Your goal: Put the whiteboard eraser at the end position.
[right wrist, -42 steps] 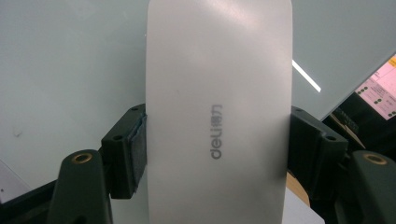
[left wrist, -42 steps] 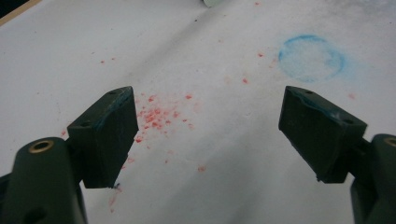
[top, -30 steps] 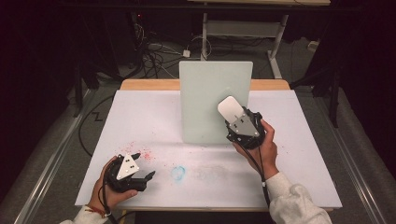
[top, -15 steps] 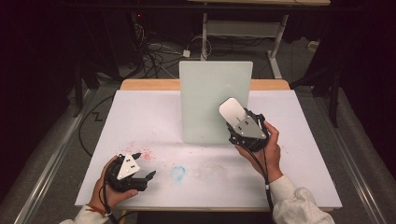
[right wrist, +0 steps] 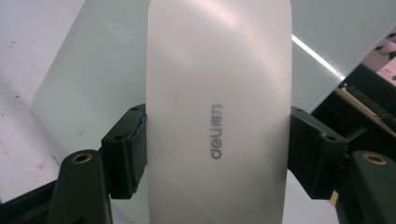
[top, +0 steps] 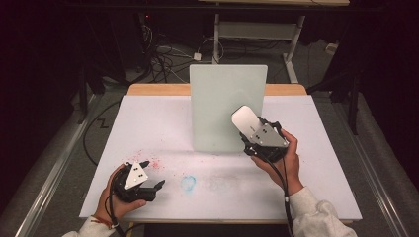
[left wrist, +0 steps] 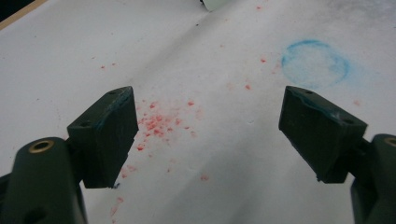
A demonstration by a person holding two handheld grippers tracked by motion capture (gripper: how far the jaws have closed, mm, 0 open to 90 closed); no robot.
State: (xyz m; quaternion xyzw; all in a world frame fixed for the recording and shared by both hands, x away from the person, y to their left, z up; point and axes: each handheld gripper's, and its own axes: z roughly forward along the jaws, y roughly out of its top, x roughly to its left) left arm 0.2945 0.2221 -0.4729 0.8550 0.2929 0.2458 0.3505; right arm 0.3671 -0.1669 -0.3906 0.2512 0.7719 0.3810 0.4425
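White eraser (top: 245, 119) pinched in my right gripper (top: 250, 129) has edged toward five o'clock off the board (top: 227, 106); left gripper (top: 150, 174) idles, jaws spread.

A white sheet (top: 148, 128) covers the table (top: 158, 89), whose wooden edge shows at frame top. Red specks (top: 150, 162) lower left, a blue ring (top: 188, 183) lower centre, a pale board (top: 225, 106) centre.

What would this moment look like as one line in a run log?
right gripper: shut on white eraser, held at upright pale board | left gripper: open over red specks | blue ring: on sheet
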